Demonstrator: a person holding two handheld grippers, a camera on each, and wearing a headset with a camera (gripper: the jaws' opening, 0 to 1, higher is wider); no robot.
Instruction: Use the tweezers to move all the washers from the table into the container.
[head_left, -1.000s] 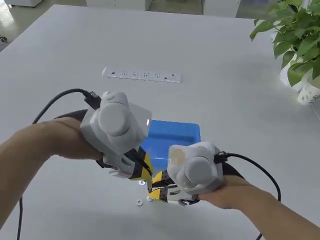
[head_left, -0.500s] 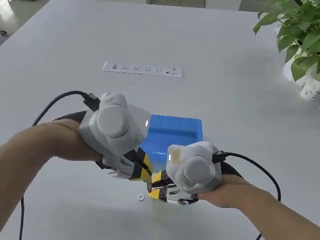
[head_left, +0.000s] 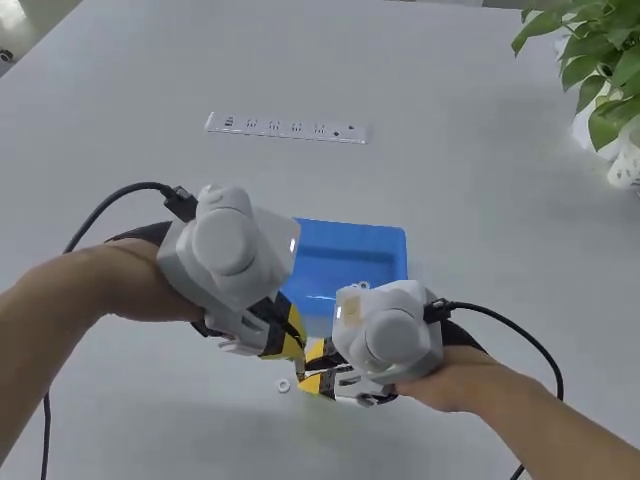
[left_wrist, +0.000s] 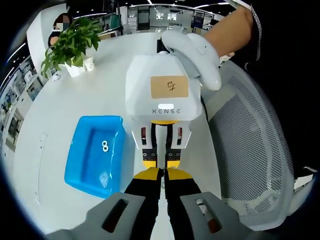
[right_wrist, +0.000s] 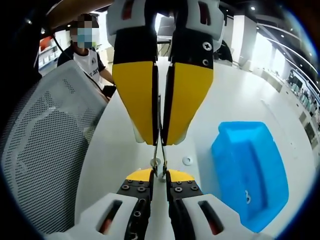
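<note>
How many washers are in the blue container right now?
2 washers: they lie side by side, touching, on the floor of the blue container, near its middle. A glare patch there could hide another.

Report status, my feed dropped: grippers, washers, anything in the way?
Left gripper and right gripper nose to nose, jaws shut on tweezers. Two washers in container; loose washer on table. Nothing between it and container.
</note>
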